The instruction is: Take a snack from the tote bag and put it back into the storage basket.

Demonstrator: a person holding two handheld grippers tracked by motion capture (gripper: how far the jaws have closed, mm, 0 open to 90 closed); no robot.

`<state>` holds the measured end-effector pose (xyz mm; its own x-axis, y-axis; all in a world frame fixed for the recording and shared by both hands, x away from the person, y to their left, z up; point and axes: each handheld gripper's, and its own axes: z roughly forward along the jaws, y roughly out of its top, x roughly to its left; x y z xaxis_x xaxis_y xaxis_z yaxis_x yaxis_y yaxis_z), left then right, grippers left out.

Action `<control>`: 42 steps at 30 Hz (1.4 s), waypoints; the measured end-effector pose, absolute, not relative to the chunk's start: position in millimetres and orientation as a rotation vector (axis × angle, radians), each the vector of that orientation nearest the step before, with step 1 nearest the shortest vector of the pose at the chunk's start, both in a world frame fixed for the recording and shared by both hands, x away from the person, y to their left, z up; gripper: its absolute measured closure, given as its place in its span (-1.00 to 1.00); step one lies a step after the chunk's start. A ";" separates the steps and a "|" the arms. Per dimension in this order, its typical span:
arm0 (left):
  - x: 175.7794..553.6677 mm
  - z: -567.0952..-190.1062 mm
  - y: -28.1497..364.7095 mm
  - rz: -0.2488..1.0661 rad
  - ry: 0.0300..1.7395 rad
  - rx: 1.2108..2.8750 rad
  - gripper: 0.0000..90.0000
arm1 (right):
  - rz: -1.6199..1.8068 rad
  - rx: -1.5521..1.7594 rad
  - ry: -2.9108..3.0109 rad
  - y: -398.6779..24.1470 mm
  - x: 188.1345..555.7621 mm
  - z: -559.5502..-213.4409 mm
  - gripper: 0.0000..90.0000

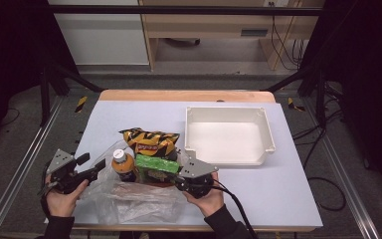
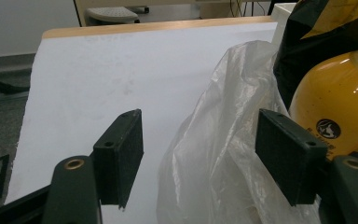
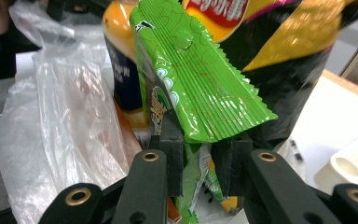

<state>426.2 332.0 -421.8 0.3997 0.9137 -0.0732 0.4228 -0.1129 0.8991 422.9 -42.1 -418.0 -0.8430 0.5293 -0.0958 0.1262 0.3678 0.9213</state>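
Pinching the crimped end of a bright green crinkly snack packet (image 3: pixel 200 88), the right gripper (image 3: pixel 200 161) is holding its two black jaws nearly together, with the foil seam caught between the pads. In the high view this right gripper (image 1: pixel 181 180) is sitting at the near right of the pile, and the green snack packet (image 1: pixel 156 164) is lying on the pale table (image 1: pixel 288 194) just in front of it. Beside the packet, an orange plastic drink bottle (image 1: pixel 124 164) with a white cap is standing upright, and a black-and-yellow crisp bag (image 1: pixel 150 141) is lying just behind both. A clear crumpled plastic bag (image 1: pixel 134 201) is spreading out under and around these goods.

The left gripper (image 2: pixel 200 156) is holding its jaws wide apart; a fold of the clear bag (image 2: pixel 223 140) is rising between them, but the pads are not pressing on it. The orange bottle (image 2: pixel 335 102) is standing just beyond its right-hand jaw. A white rectangular plastic tray (image 1: pixel 266 132) is sitting well apart at the far right.
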 end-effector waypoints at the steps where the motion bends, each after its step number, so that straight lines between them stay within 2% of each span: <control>1: 426.1 -421.7 332.1 0.654 1.178 1.713 -0.29 | 1.475 0.567 2.253 -42.8 422.5 -416.1 0.67; 19: 422.3 -417.2 335.0 0.668 1.180 1.686 -0.30 | 1.555 0.539 2.205 -68.1 405.8 -365.6 0.68; 28: 421.4 -416.5 335.9 0.675 1.186 1.679 -0.30 | 1.591 0.576 2.190 -99.3 395.5 -353.9 0.68; 42: 420.4 -415.5 334.7 0.683 1.181 1.685 -0.30 | 1.574 0.717 2.084 -173.9 385.9 -353.2 0.68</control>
